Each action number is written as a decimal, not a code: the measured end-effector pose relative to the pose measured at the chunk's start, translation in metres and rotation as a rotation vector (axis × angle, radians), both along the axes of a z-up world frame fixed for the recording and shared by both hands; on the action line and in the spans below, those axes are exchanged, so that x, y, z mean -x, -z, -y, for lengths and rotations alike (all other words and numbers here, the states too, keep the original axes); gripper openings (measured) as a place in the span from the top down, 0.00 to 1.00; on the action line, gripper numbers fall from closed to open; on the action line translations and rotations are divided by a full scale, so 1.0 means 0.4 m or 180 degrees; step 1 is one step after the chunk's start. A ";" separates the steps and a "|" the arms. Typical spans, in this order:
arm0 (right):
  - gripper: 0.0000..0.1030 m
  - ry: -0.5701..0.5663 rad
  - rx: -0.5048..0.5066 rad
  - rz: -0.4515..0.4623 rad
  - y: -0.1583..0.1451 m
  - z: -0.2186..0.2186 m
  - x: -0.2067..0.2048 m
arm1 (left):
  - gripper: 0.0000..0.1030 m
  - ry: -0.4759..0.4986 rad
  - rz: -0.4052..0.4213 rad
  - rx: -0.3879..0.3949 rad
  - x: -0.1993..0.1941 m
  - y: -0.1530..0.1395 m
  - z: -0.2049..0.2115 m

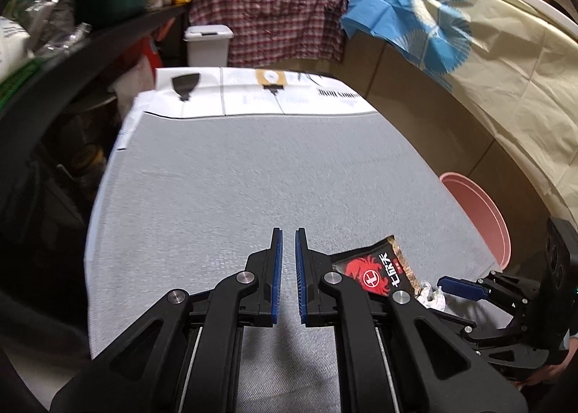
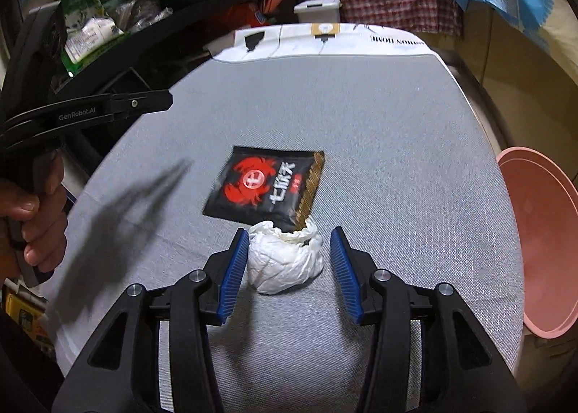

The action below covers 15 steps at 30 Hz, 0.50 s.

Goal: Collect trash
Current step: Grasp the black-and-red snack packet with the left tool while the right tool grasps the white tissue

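Right gripper (image 2: 289, 239) low over the grey table (image 2: 397, 131), jaws apart on either side of a crumpled white tissue (image 2: 285, 261); left pad touching or nearly touching it, right pad clear, so no grip. Tissue lying on the table, its far edge against the corner of a black sachet (image 2: 263, 189) printed with a red crab, flat just beyond. Left gripper (image 1: 288, 236) to the left over bare cloth, jaws nearly together with only a thin slit between the blue pads and nothing in it; sachet just right of its fingers. A hand (image 2: 32, 218) wrapped round that gripper's handle. Pink bin (image 2: 542, 232) off the table's right edge. White lidded bin (image 1: 208, 43) and checked shirt (image 1: 267, 1) at the far end.
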State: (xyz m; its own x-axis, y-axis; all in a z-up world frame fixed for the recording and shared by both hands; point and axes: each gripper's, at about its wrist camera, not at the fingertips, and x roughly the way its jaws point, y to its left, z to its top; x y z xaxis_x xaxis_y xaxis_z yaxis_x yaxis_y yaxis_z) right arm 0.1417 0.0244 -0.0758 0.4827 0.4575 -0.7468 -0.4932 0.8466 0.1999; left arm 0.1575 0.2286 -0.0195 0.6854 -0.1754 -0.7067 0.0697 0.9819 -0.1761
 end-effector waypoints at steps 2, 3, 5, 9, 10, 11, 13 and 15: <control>0.54 0.0009 -0.0009 -0.0041 0.006 0.002 -0.005 | 0.93 0.0092 -0.0035 0.0021 -0.013 0.016 0.011; 0.56 0.0016 -0.0014 -0.0046 0.007 0.003 -0.007 | 0.93 0.0137 -0.0051 0.0028 -0.019 0.023 0.017; 0.66 0.0008 -0.0026 -0.0058 0.007 0.005 -0.012 | 0.93 0.0220 -0.0076 0.0037 -0.027 0.035 0.032; 0.81 0.0007 -0.0038 -0.0086 0.008 0.012 -0.017 | 0.93 0.0375 -0.0127 0.0050 -0.048 0.060 0.063; 0.82 0.0016 -0.0033 -0.0081 0.007 0.014 -0.018 | 0.93 0.0415 -0.0147 0.0059 -0.055 0.066 0.071; 0.82 0.0023 -0.0030 -0.0074 0.006 0.017 -0.018 | 0.93 0.0447 -0.0163 0.0061 -0.060 0.070 0.078; 0.82 0.0041 -0.0026 -0.0063 0.003 0.022 -0.018 | 0.93 0.0528 -0.0206 0.0054 -0.074 0.083 0.098; 0.82 0.0062 -0.0018 -0.0052 0.002 0.030 -0.020 | 0.92 0.0589 -0.0238 0.0041 -0.084 0.092 0.114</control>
